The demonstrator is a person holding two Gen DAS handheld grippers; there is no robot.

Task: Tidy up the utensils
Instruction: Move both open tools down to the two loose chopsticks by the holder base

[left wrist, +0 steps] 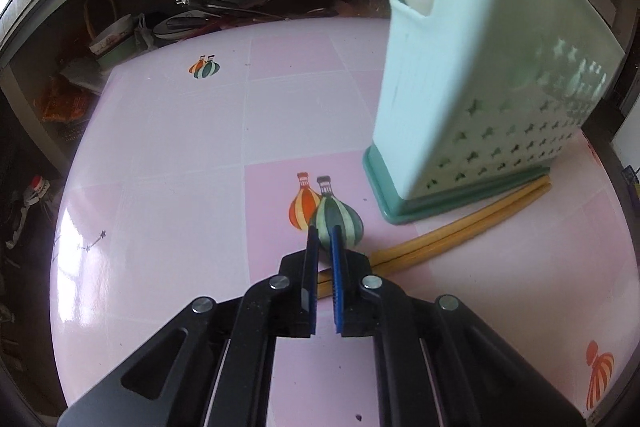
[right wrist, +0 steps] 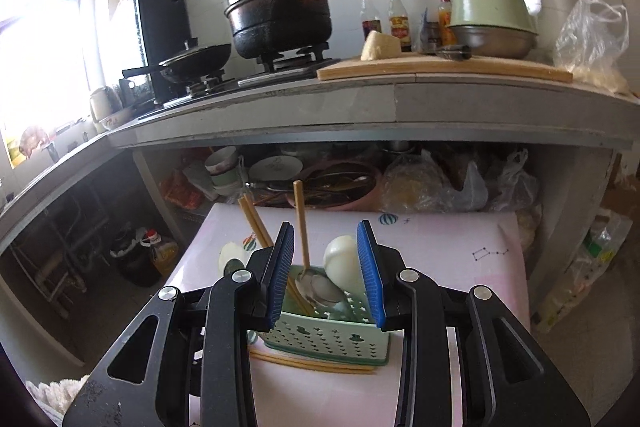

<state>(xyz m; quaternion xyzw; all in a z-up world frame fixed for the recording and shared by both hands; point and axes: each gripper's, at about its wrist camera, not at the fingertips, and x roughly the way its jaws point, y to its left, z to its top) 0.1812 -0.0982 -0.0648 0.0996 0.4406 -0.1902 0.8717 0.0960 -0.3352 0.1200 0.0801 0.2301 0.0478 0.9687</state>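
Left wrist view showed a pink table [left wrist: 180,155] with balloon pictures [left wrist: 324,215] on it. The left gripper [left wrist: 325,247] hung low over the near part, its jaws nearly shut with nothing between them. A pair of chopsticks [left wrist: 460,223] lay flat on the table, right beside the base of the green utensil holder [left wrist: 480,99] on the right.

Right wrist view showed the right gripper [right wrist: 326,267] above the holder [right wrist: 320,335], jaws wide and holding nothing. A white spoon [right wrist: 340,259], a metal spoon [right wrist: 316,287] and more chopsticks [right wrist: 256,223] stood inside it. Far behind was a kitchen counter [right wrist: 360,107] with a big black pot [right wrist: 280,15], sauce bottles [right wrist: 396,15] and a cutting board [right wrist: 440,69].
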